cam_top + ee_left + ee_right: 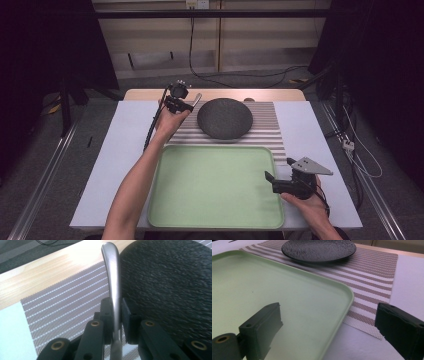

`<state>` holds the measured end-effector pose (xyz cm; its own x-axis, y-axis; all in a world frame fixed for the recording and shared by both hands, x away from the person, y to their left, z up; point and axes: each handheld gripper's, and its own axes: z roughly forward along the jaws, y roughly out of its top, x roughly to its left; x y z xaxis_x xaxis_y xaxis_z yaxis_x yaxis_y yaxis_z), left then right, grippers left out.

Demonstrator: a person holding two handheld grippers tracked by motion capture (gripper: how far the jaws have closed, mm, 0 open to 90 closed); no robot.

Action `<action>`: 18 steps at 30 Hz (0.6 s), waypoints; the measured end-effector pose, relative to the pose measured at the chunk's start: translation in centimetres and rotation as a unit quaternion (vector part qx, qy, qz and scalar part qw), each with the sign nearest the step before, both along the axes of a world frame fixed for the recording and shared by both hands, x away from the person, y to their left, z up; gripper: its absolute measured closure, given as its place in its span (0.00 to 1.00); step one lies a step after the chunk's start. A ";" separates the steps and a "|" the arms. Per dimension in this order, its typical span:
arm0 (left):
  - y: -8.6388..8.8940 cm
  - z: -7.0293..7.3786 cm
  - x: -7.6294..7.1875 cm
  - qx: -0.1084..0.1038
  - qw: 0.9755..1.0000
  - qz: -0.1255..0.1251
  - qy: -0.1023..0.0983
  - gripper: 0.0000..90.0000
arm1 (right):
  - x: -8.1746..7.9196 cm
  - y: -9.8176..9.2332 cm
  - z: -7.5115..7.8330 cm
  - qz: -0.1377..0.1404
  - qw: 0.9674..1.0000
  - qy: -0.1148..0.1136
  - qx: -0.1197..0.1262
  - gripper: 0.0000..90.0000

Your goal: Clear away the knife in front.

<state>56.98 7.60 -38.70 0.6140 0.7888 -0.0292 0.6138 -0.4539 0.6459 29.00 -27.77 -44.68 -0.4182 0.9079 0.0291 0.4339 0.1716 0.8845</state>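
Over on the far left, the left gripper (186, 103) has its jaws clamped on a metal utensil handle (113, 285), holding it up just left of the dark textured plate (224, 118). That plate sits on a striped placemat (265, 125) at the far middle of the table. Nearer, there's a pale green tray (215, 185). At the near right, the right gripper (270, 181) has its jaws wide apart with nothing between them, one over the tray's right edge.

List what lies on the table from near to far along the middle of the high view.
Green tray → striped placemat → dark plate → bare wooden table edge.
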 end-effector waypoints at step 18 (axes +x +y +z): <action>0.0 1.6 -4.2 0.013 0.999 -0.045 -0.001 0.89 | 0.0 0.1 0.0 -0.001 1.000 0.000 -0.005 0.08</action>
